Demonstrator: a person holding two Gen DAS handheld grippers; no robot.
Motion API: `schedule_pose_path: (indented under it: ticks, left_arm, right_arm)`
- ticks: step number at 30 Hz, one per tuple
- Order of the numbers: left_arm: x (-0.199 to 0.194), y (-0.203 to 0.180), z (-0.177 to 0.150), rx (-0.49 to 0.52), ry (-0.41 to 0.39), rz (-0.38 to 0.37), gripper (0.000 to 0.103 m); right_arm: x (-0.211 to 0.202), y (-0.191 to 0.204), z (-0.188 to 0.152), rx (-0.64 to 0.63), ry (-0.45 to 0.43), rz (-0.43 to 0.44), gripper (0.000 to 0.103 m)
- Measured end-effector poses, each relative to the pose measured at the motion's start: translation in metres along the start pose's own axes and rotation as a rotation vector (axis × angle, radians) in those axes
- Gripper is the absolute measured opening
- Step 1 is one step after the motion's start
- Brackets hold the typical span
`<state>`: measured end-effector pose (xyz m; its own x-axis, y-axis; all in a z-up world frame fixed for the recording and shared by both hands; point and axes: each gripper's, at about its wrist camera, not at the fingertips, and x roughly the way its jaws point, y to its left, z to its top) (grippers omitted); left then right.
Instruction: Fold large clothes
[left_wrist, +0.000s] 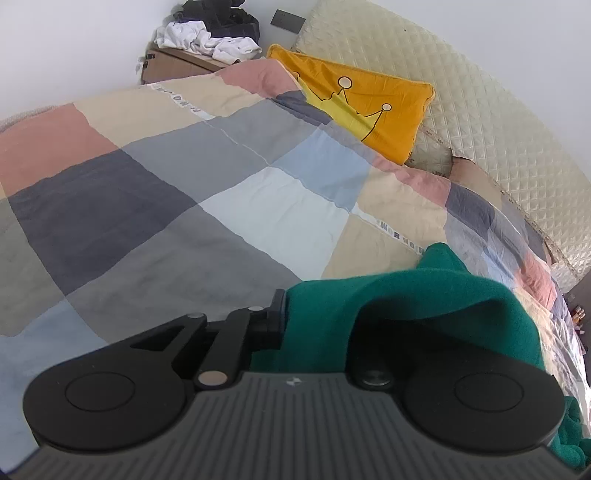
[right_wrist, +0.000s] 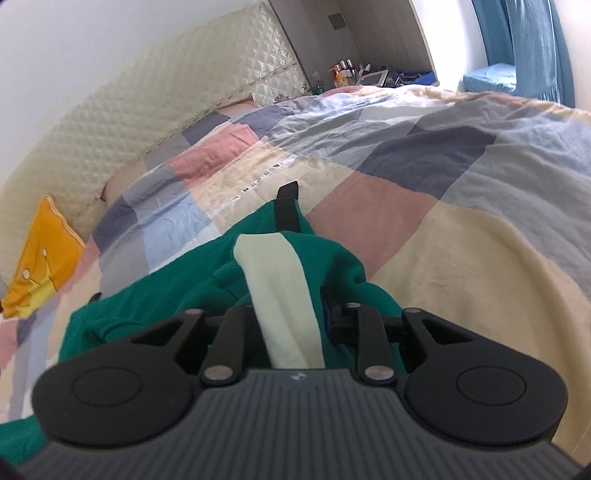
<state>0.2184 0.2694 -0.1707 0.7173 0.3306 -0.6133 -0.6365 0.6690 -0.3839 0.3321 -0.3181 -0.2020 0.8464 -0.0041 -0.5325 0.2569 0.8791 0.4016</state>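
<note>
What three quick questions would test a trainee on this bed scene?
1. True or false: the green garment has a pale stripe.
2. The pillow leaning on the headboard is: A blue, B orange, C black.
3. Which wrist view shows the blue curtain?
Key: 1 true; 2 B; 3 right wrist.

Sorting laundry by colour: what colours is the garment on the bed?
Green garment with a pale cream stripe; right wrist view shows it best.
</note>
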Motion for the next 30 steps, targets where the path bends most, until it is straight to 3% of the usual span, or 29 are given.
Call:
schedule_pose_path:
  ticks: [3,4,5,7,8,11,18,25,27,30]
  left_arm:
    - [-0.010,0.001,0.001,-0.009,0.004,0.007,0.036]
    - [-0.014,0.002,0.001,-0.010,0.003,0.011,0.052]
    - [-0.019,0.002,0.001,-0.010,-0.001,0.009,0.061]
    - [-0.032,0.004,-0.002,-0.008,-0.004,-0.022,0.065]
    - [-0.038,0.004,-0.003,-0.003,-0.002,-0.036,0.067]
    - [-0.057,0.000,-0.007,0.023,-0.005,-0.057,0.068]
    - [-0.108,-0.020,-0.016,0.141,-0.034,-0.146,0.068]
    - [-0.135,-0.052,-0.056,0.261,-0.008,-0.273,0.068]
    - [-0.137,-0.064,-0.066,0.289,0.005,-0.313,0.068]
    - [-0.136,-0.079,-0.083,0.333,0.032,-0.356,0.068]
  right_arm:
    - [-0.006,0.001,0.000,0.005,-0.003,0.016,0.031]
    - [-0.009,0.002,0.000,0.008,-0.001,0.025,0.036]
    - [-0.013,0.002,0.000,0.014,0.001,0.036,0.040]
    - [-0.024,0.002,-0.002,0.035,0.006,0.077,0.068]
    - [-0.031,0.001,-0.003,0.049,0.004,0.101,0.075]
    - [-0.057,0.000,-0.011,0.086,-0.016,0.153,0.085]
    - [-0.110,0.000,-0.033,0.090,-0.104,0.200,0.085]
    - [-0.151,0.024,-0.047,-0.055,-0.230,0.271,0.085]
    - [-0.153,0.032,-0.051,-0.089,-0.225,0.311,0.085]
    - [-0.144,0.037,-0.057,-0.077,-0.146,0.367,0.085]
